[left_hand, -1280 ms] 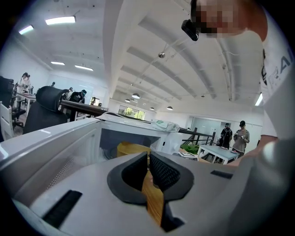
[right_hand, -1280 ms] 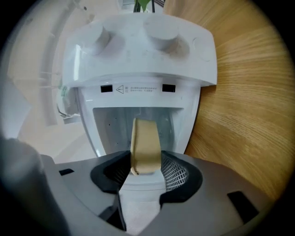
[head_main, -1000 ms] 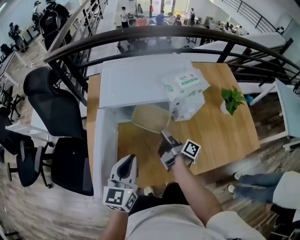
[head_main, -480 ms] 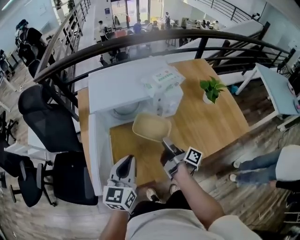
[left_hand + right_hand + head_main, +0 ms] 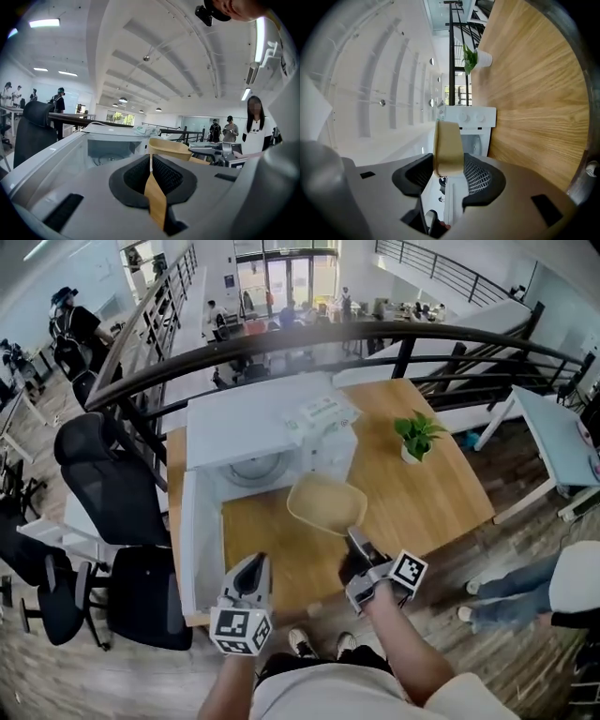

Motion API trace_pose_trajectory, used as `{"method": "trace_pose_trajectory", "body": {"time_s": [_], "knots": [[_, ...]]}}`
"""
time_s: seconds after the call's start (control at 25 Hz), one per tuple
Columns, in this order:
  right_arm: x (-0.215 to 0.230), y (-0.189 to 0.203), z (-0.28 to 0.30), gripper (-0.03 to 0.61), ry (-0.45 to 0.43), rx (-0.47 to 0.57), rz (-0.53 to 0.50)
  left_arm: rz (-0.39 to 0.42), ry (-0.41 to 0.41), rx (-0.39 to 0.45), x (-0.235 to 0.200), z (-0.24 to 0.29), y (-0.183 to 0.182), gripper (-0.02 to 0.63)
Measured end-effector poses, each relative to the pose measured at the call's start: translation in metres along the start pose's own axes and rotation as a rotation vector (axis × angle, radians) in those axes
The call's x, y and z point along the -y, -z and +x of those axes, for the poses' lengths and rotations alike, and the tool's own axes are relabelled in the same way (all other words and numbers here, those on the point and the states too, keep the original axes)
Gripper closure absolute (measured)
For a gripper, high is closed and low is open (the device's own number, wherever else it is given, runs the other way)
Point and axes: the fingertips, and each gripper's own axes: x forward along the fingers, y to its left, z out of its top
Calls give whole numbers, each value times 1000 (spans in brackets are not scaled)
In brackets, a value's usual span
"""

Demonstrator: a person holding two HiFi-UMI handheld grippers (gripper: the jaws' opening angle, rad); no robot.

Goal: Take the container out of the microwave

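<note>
- Left claw (image 5: 254, 566): jaws together, nothing between them; points forward, marker cube towards the body.
- Right claw (image 5: 356, 540): jaws clamped on the rim of the container (image 5: 326, 504), carried clear ahead.
- Right forearm (image 5: 405, 645): bare, stretched forward from the torso.

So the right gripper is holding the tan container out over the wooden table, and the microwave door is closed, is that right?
Not quite. The microwave door is open, swung out to the left, as the head view shows. The rest holds: the right gripper grips the tan container by its rim, out over the wooden table.
</note>
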Motion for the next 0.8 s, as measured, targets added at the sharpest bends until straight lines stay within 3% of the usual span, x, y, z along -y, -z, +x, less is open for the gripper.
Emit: {"method": "trace_pose_trajectory", "body": {"time_s": [0.36,0.8], "knots": [[-33,-34,-49,357,-33,-17,-9,23,-70,4,37,2,-4,569],[-39,-54,-86,359,-41,-39,17,34,-85,23,85,-1,-11,569]]}}
